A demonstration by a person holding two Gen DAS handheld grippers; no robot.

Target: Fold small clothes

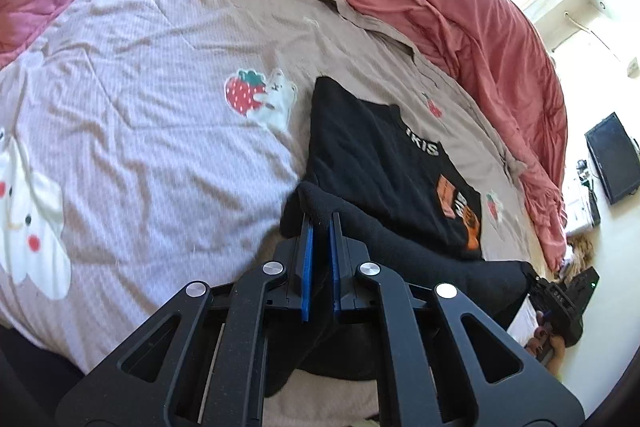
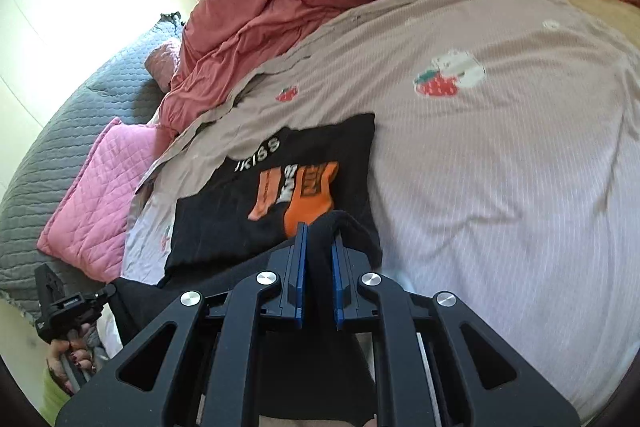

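Black shirt (image 1: 380,171) lies on the striped bedsheet (image 1: 160,75), its near hem lifted by both tongs.

Left gripper (image 1: 322,223) and right gripper (image 2: 320,233) each pinch one hem corner, jaws nearly closed on cloth; the printed part lies flat ahead of them.

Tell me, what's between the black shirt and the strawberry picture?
Only bare striped bedsheet lies between the black shirt and the strawberry picture, seen in the left wrist view.

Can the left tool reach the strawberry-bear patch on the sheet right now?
Probably not freely. The left tool is shut on the black shirt, so it is occupied. The path to the strawberry-bear patch across the sheet looks unobstructed otherwise.
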